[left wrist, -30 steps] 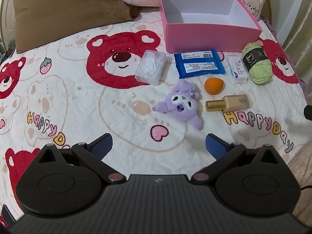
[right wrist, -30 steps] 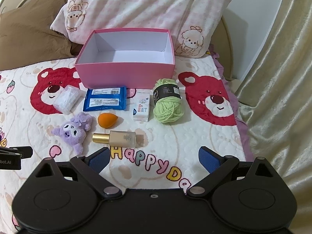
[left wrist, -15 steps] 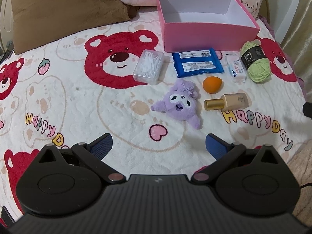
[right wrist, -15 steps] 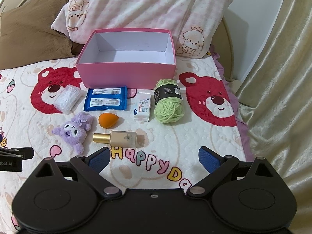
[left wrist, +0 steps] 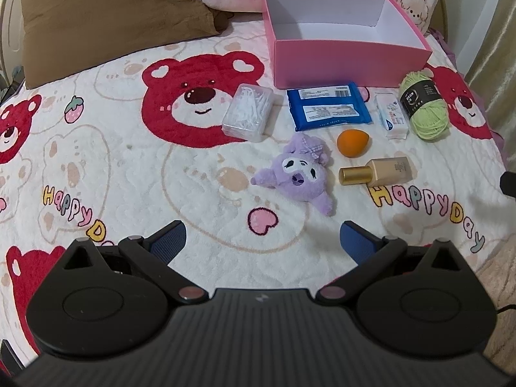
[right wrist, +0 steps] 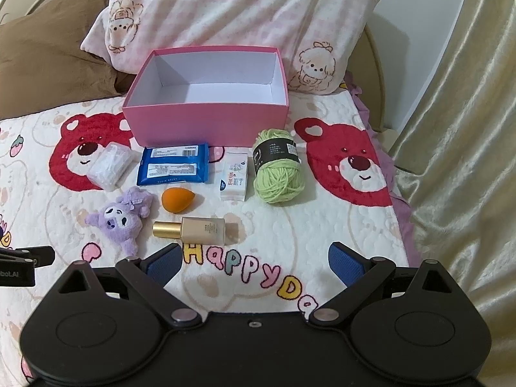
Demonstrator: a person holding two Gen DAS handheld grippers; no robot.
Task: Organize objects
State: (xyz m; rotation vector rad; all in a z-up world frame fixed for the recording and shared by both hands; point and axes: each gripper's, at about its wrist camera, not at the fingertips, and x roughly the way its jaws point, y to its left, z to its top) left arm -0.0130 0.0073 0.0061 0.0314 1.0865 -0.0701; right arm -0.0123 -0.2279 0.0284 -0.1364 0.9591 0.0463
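Observation:
An empty pink box [left wrist: 348, 59] [right wrist: 209, 122] stands at the back of the bed. In front of it lie a clear case of cotton swabs [left wrist: 248, 112] [right wrist: 109, 166], a blue wipes pack [left wrist: 327, 105] [right wrist: 174, 164], a small white carton [left wrist: 391, 116] [right wrist: 234, 175] and a green yarn ball [left wrist: 424, 106] [right wrist: 278, 166]. Nearer lie a purple plush [left wrist: 298, 174] [right wrist: 121, 221], an orange sponge [left wrist: 352, 142] [right wrist: 177, 199] and a gold-capped foundation bottle [left wrist: 375, 172] [right wrist: 190, 230]. My left gripper [left wrist: 262, 242] is open, short of the plush. My right gripper [right wrist: 253, 261] is open, just short of the bottle.
A bear-print blanket [left wrist: 129, 167] covers the bed. A brown pillow [left wrist: 106, 16] and a pink patterned pillow [right wrist: 232, 16] lean at the head. A beige curtain [right wrist: 458, 129] hangs at the right. The left gripper's side [right wrist: 22, 264] shows at the right wrist view's left edge.
Both grippers have edged slightly forward and down toward the objects, which sit a little lower in the views. Nothing was grasped or moved.

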